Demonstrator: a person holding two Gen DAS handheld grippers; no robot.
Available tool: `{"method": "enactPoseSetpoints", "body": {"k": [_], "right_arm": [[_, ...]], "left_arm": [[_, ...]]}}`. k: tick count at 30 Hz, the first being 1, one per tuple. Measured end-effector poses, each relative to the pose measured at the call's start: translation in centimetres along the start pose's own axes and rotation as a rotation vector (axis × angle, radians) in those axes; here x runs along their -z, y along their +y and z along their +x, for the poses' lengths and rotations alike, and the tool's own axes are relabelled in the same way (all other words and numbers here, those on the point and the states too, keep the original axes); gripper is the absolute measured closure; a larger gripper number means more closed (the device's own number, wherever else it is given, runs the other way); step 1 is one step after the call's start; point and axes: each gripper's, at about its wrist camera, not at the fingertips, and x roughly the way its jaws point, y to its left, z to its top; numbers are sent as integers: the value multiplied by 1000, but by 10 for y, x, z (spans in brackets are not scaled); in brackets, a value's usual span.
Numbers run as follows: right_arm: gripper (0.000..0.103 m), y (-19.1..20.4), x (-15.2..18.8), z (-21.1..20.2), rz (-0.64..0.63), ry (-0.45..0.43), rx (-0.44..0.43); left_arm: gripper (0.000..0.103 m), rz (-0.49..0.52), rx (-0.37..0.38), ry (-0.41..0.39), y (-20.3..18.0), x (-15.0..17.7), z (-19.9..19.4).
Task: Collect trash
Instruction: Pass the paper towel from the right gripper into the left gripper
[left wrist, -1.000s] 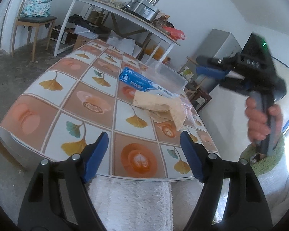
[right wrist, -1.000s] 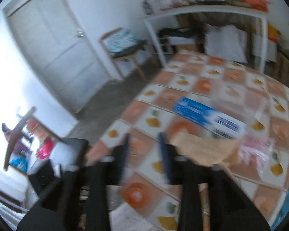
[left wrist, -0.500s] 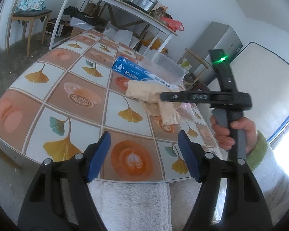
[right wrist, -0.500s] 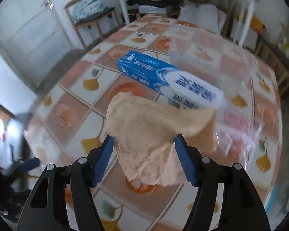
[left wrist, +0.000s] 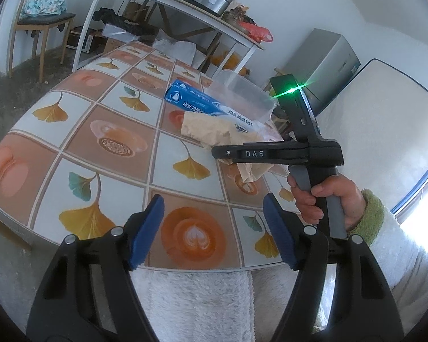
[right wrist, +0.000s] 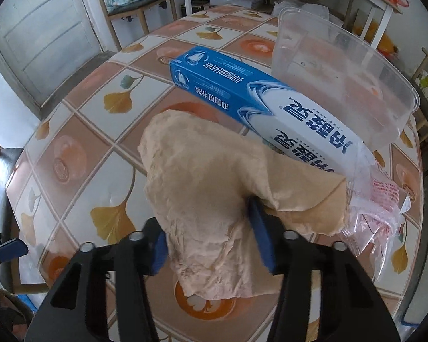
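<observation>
Between R gripper (right wrist: 211, 239) jaws: crumpled tan paper napkin (right wrist: 211, 188), jaws closing on it. L gripper (left wrist: 214, 230) farther back, jaws apart, empty.

We read "DAS" in white capitals on the right gripper's (left wrist: 244, 158) black bar. The blue box (right wrist: 259, 105) carries large Chinese characters, upside down to us. Red print on the bag (right wrist: 382, 196) stays illegible.

We see a counter (right wrist: 71, 131) covered in a tile-pattern cloth of ginkgo leaves and coffee cups. On it lie a blue toothpaste box (right wrist: 259, 105), a clear plastic container (right wrist: 342, 85), a crumpled tan paper (right wrist: 208, 193) and a clear plastic bag (right wrist: 382, 205).
</observation>
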Motion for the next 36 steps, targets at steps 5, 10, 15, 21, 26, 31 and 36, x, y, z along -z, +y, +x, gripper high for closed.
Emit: {"method": "enactPoseSetpoints", "body": {"k": [5,10,15,21,26,31,36], "right_arm": [[84,8,7,-6,-13,17,-17],[89,22,19,-13,-31,41,-89],[90,37,35,-20,-42,78,-188],[90,48,54,-26,-17,149,-386],[68,43,57,-41,-1,112,-445],[56,30,56,-68,7,24,-471],[53,10,56,-92,52,-55,-502]], "left_arm": [[36,8,-1,-5,-2,0,-3],[36,20,-2,-17,-3,-1,-9],[36,26,5,-24,-4,-2,-11],[36,25,28,-45,-2,-3,-17],[36,15,34,-61,1,-5,-21],[36,10,32,-76,3,-7,-24],[36,36,36,-80,0,-8,-24]]}}
